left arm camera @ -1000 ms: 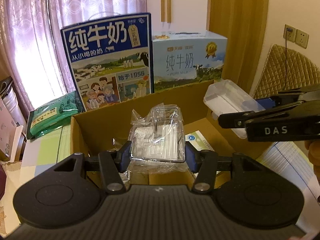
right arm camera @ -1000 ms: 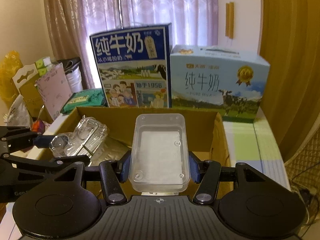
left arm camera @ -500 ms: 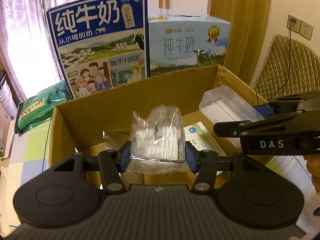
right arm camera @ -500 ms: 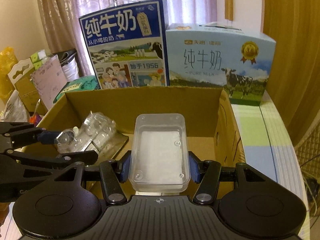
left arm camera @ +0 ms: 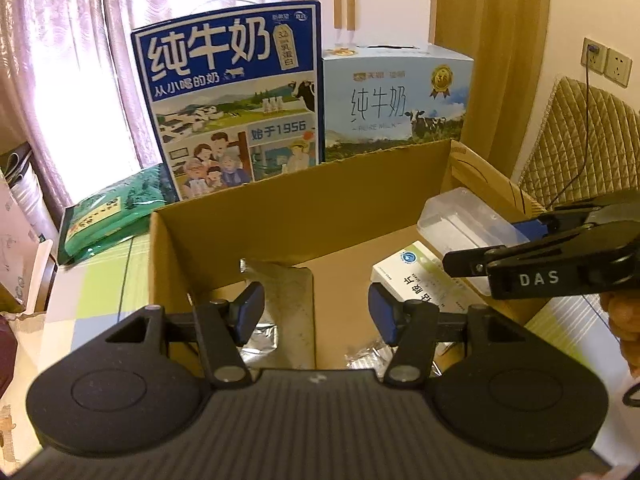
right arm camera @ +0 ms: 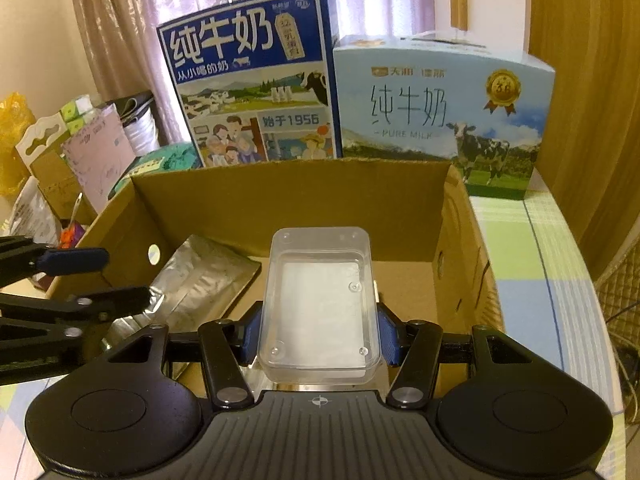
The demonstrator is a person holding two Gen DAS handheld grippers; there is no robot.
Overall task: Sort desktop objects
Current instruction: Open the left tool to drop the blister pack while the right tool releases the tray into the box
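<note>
The right gripper (right arm camera: 320,328) is clamping a light, stiff, slippery plastic tub (right arm camera: 320,300) by its long sides over the box (right arm camera: 288,196), while the left gripper (left arm camera: 316,312) at nine o'clock is gaping wide, holding nothing.

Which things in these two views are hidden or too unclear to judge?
- Near floor of the cardboard box: left wrist view, hidden by the left gripper body.
- Small white box: its print is too small to read, partly behind the right gripper.
- Contents of the clear plastic case: right wrist view, only a whitish blur.
</note>
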